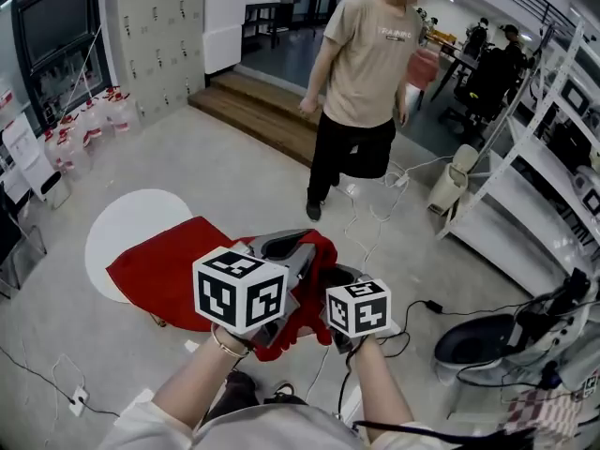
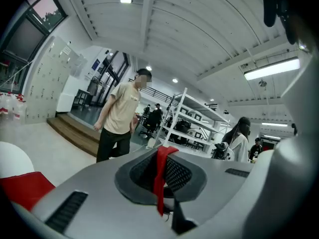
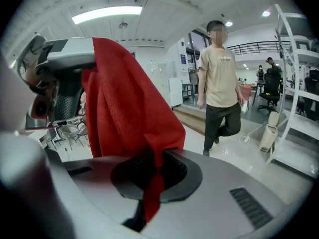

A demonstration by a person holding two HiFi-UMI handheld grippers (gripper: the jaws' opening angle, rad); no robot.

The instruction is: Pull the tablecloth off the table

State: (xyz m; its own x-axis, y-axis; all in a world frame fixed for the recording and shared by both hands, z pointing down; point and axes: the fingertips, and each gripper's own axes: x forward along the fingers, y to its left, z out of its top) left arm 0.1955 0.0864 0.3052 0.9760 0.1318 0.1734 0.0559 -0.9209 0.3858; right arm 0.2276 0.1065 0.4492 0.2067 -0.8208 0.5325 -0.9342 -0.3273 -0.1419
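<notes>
Both claws are closed on the red fabric tablecloth (image 1: 159, 270).

Left claw (image 2: 160, 156): jaws together, with a thin red strip of the cloth pinched between the pads. The strip runs down the middle of the jaw line and a short tail hangs out at the back.

Right claw (image 3: 155, 158): jaws together on a fold of the same cloth. From the pinch the fabric rises in a wide red drape on the left of the right gripper view, up towards the grey body of the left claw.

In the head view the two claws sit side by side, close together, with their black-and-white marker cubes (image 1: 239, 289) facing the camera. The cloth is bunched into a red wad right at the jaws.

From there the cloth stretches away to the round white worktop (image 1: 127, 223). It lies over the worktop's near right part, and the far left part is bare white. So the cloth is partly on the worktop and partly hanging in the air between the worktop and the claws.

A person in a beige T-shirt and black trousers (image 1: 361, 73) stands on the grey floor beyond, well apart from the worktop, with one knee bent. A low wooden step (image 1: 262, 111) is behind them. White metal shelving (image 1: 534, 186) stands at the right, with white cables (image 1: 375, 209) loose on the floor near it.
</notes>
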